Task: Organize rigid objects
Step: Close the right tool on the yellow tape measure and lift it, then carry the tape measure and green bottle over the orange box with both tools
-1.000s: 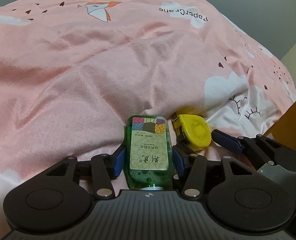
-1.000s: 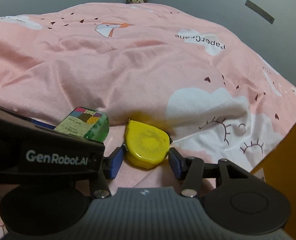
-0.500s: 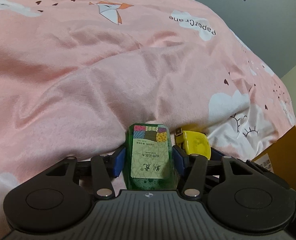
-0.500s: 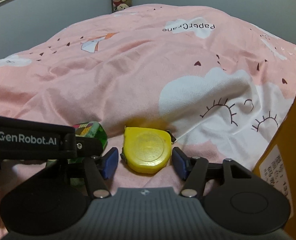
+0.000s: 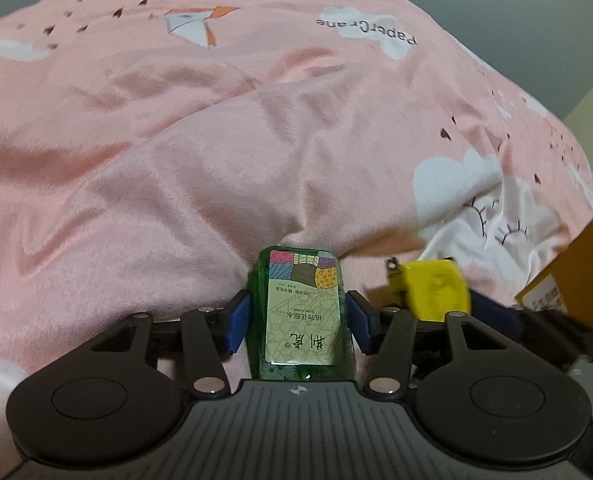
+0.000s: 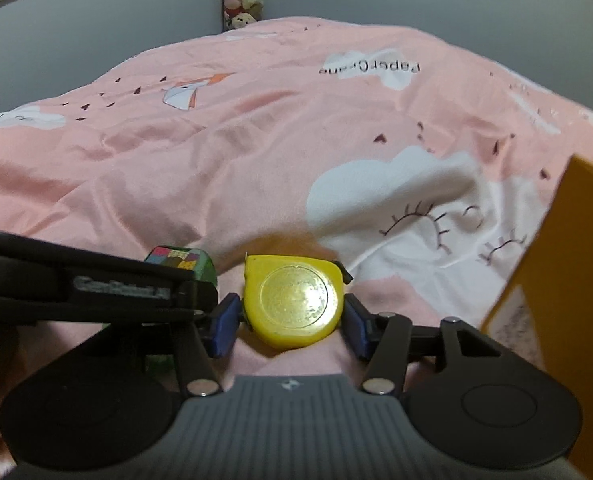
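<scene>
- Left gripper (image 5: pixel 298 316): blue pads clamp the green bottle (image 5: pixel 301 312) by its flat sides, near centre above the pink duvet (image 5: pixel 176 160). Smooth, rigid plastic; likely slippery.
- Right gripper (image 6: pixel 290 316): pads pinch the yellow tape measure (image 6: pixel 294 300), a hard, compact case; contact appears firm.
- Far right: orange box (image 6: pixel 556 280) crowds the path.
</scene>
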